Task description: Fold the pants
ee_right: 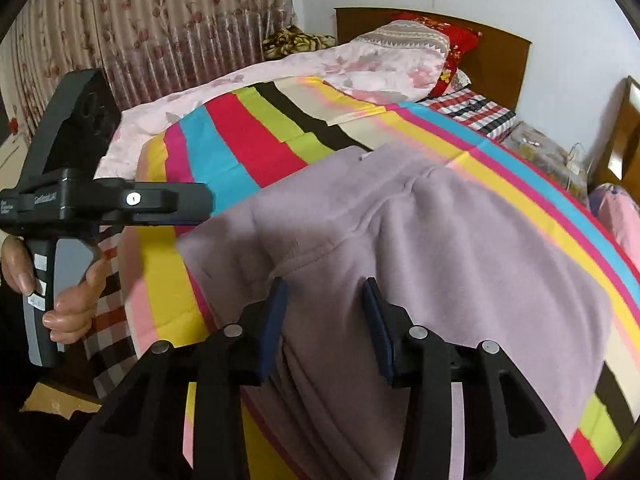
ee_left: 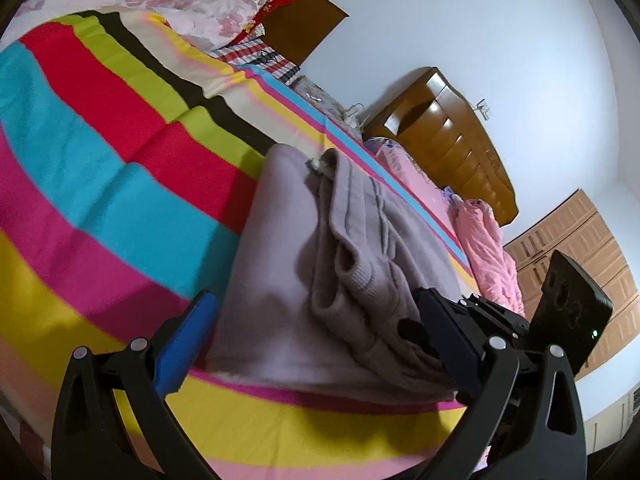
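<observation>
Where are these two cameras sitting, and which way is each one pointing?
Left wrist: rides the left hand-held gripper, low over the striped bedspread, facing the mauve pants and a wooden headboard; its open fingers show.
Right wrist: rides the right hand-held gripper, facing the pants, pillows and curtain; its fingers, the left gripper and the person's hand show.
Shared: pants, bedspread.

No readable text for you. Left hand-held gripper [ee_right: 192,204]: faint print on body, too blurred to read. White labels on its handle, marks illegible.
</observation>
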`<move>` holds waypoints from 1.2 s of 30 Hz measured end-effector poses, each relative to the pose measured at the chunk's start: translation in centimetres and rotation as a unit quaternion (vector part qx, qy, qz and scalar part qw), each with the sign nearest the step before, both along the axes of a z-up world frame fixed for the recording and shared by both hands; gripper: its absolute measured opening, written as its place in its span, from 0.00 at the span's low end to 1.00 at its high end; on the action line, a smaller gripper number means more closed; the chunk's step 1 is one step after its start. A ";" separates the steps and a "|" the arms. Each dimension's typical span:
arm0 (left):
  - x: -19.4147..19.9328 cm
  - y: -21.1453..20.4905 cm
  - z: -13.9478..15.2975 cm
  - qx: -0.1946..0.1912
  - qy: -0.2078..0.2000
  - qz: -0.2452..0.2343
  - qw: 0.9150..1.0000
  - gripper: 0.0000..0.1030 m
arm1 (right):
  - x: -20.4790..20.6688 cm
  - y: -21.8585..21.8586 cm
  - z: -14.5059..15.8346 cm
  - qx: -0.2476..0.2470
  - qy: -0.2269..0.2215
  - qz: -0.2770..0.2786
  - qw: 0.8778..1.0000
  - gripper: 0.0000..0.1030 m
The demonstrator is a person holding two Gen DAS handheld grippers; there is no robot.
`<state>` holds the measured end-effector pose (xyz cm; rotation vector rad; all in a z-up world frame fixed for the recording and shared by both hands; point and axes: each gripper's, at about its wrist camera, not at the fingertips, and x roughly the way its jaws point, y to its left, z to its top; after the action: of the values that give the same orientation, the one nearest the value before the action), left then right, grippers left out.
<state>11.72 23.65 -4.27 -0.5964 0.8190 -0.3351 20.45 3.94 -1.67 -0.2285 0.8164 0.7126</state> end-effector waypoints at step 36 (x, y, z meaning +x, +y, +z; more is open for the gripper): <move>-1.3 2.2 -1.2 0.003 0.011 0.040 0.999 0.98 | -4.2 0.6 -1.4 -0.032 -0.017 0.075 0.997 0.61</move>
<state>10.38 25.89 -5.44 -0.6259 0.8143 -0.2528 16.24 4.56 -3.05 -0.3610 0.7962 0.8216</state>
